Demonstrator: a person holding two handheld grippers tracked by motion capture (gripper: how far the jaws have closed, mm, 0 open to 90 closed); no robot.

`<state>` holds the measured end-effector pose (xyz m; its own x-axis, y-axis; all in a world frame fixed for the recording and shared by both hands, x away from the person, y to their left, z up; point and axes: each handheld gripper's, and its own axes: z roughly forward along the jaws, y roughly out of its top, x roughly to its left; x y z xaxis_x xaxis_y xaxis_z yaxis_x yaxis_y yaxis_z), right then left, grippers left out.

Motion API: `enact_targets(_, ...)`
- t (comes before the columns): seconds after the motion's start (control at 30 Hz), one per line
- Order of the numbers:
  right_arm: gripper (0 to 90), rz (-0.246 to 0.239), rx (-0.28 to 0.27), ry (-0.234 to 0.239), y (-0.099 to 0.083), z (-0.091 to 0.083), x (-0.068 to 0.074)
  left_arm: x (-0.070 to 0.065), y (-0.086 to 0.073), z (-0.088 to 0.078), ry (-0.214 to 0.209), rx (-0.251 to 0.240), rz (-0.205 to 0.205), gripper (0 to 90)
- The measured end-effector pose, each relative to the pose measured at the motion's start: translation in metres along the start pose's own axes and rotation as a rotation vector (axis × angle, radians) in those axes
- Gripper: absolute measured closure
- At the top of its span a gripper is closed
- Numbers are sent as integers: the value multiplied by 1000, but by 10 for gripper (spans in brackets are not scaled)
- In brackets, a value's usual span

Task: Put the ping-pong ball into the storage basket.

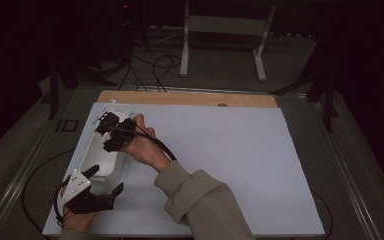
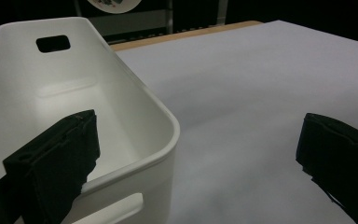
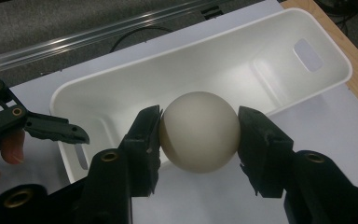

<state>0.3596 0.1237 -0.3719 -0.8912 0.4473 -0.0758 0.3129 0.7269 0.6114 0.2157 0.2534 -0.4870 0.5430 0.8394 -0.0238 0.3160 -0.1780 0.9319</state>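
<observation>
Both black pads of the right gripper [image 3: 199, 133] press on a smooth cream-white ball [image 3: 199, 131], one pad on each side, so the ball is clamped between them and hangs above the near rim of a long white plastic bin with cut-out handle slots [image 3: 242, 60]. Seen from the right gripper view, the ball sits over the bin's long edge, partly over the bin's hollow and partly over the pale grey sheet covering the table [image 3: 307, 140]. Nearer the person in the high view, the left gripper [image 1: 105, 181] stands with its jaws spread wide — one jaw inside the bin's near end, the other outside over the sheet, neither pressing on the wall. Farther off, the bin [image 1: 111, 167] runs lengthways away along the sheet's left edge, with the right gripper [image 1: 114, 131] over its far part. Beyond the sheet a strip of light wooden board [image 1: 190, 97] shows, then a white metal frame on the dark floor [image 1: 225, 30].
</observation>
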Motion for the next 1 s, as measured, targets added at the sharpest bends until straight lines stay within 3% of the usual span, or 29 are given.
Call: enact_targets(1.0,501,-11,36,8,7,17,8,0,0,0,1,1,0,1)
